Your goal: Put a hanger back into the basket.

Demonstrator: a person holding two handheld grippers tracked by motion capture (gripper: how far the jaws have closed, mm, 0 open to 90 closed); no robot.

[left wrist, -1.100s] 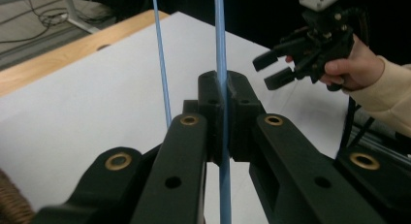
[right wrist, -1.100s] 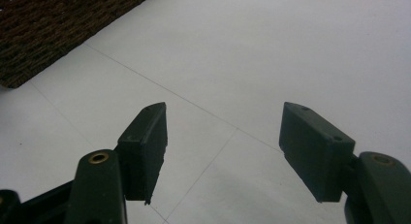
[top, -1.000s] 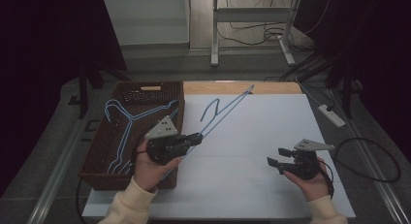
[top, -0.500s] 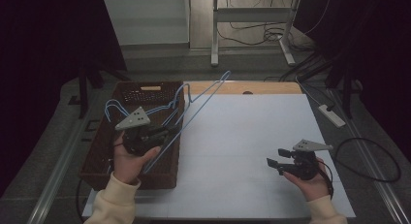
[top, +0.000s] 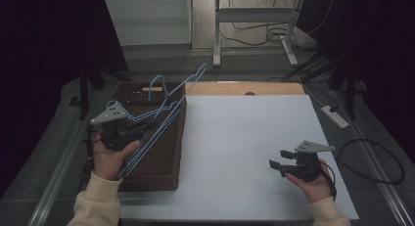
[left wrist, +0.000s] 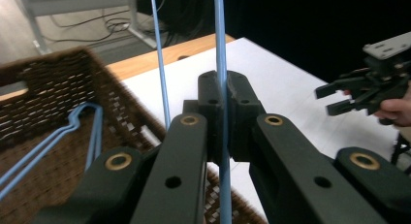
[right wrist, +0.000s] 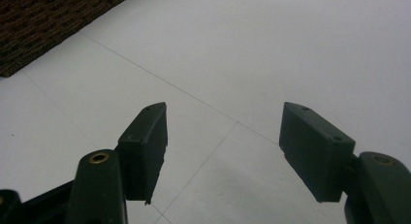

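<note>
Since the earlier frames, left gripper point(top: 128, 133) has carried the hanger point(top: 169, 108) from the white mat point(top: 254, 138) toward 9 o'clock, over the basket point(top: 169, 160). Jaws are clamped on one blue wire of the hanger point(left wrist: 220, 64) (a second wire runs just beside it). Another hanger point(left wrist: 72, 129) lies in the basket point(left wrist: 43, 88). Right gripper point(top: 281, 166) rests at 4 o'clock on the mat, unmoved, jaws wide with nothing between them point(right wrist: 223, 151).

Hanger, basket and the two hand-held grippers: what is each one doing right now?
Blue hanger: held in the air over the basket.
Basket: on the table, another blue hanger inside.
Left hand-held gripper: shut on the hanger's wire.
Right hand-held gripper: open, holding nothing.
</note>
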